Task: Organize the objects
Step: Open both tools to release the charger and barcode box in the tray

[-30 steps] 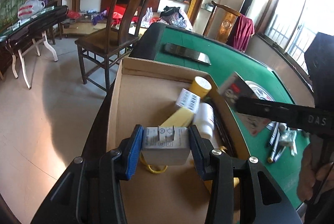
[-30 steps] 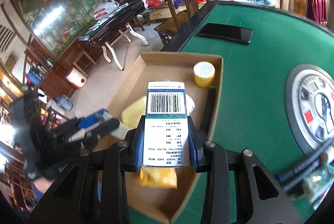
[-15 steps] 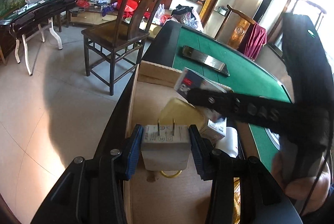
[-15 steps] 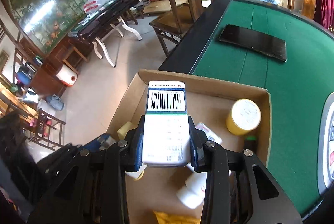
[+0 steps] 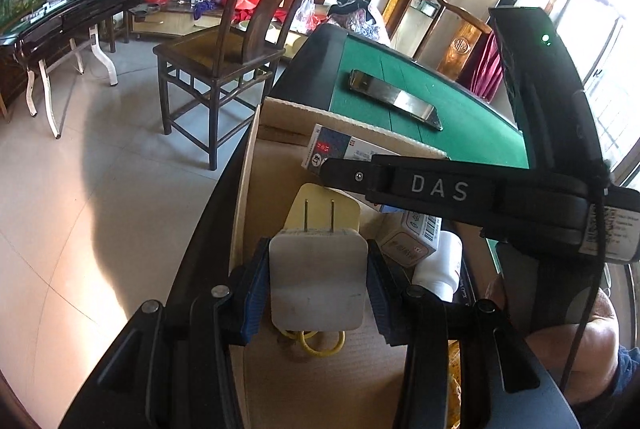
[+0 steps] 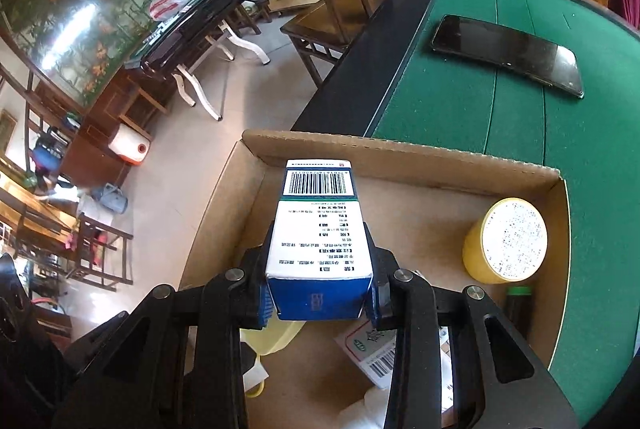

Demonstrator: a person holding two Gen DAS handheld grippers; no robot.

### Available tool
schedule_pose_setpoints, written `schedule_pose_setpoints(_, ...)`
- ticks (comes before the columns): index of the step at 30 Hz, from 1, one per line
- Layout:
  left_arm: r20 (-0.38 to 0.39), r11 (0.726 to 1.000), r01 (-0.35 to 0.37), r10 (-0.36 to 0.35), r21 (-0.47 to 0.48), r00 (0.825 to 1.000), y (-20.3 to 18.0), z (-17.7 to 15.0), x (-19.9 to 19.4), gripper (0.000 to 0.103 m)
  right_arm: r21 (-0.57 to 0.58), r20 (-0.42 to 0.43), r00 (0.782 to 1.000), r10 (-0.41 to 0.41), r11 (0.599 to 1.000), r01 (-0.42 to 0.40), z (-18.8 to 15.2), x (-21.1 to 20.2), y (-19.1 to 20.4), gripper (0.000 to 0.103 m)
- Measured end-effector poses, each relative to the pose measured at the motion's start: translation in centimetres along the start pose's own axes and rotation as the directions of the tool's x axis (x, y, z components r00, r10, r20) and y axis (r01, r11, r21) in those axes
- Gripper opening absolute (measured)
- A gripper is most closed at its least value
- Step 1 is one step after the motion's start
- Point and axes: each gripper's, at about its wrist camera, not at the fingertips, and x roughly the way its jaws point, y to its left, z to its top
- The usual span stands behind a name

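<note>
- Left wrist view: the left tool (image 5: 318,289) is clamped on a white plug adapter (image 5: 318,281), prongs pointing away, held over the near-left part of the cardboard box (image 5: 256,157). I judge this the placing step: both hands are carrying items into the box.
- Below the adapter lie a yellow ring (image 5: 320,343), a pale yellow piece (image 5: 320,205), a small carton (image 5: 408,245) and a white bottle (image 5: 438,265). The right tool's black arm crosses just beyond, so little room remains on the right; the left wall of the box is close too.
- Next move, as I see it: lower the adapter onto bare cardboard near the front, then let go.
- Right wrist view: the right tool (image 6: 318,303) grips a blue-and-white medicine box (image 6: 318,229), barcode end forward, above the middle of the cardboard box (image 6: 400,153).
- A yellow jar (image 6: 506,239) stands in the far-right corner, a dark bottle (image 6: 518,305) just beside it. The far-left floor is bare and looks the safest spot.
- The box sits at the corner of the green worktop (image 6: 460,101); the floor drops away left. A phone (image 6: 506,53) lies well apart.
</note>
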Motion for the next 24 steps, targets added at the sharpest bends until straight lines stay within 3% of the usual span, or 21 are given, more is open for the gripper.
schedule_pose_setpoints(14, -0.011, 0.997, 0.05, -0.051, -0.05, 0.999, 0.1, -0.4, -0.5, 0.057, -0.012, 0.015, 1.0, 0.027, 1.0, -0.027, -1.2, -2.9, -0.6, 0.035)
schedule_pose_setpoints(18, 0.011, 0.997, 0.041, -0.04, -0.062, 0.999, 0.0, -0.6, -1.4, 0.068, -0.005, 0.041, 0.998, 0.039, 0.999, -0.039, -2.3, -4.7, -1.2, 0.035)
schedule_pose_setpoints(24, 0.041, 0.996, 0.047, -0.044, -0.077, 0.998, -0.4, -1.3, -3.2, 0.069, 0.03, 0.072, 0.993, 0.089, 0.995, -0.092, -4.4, -7.1, -3.0, 0.035)
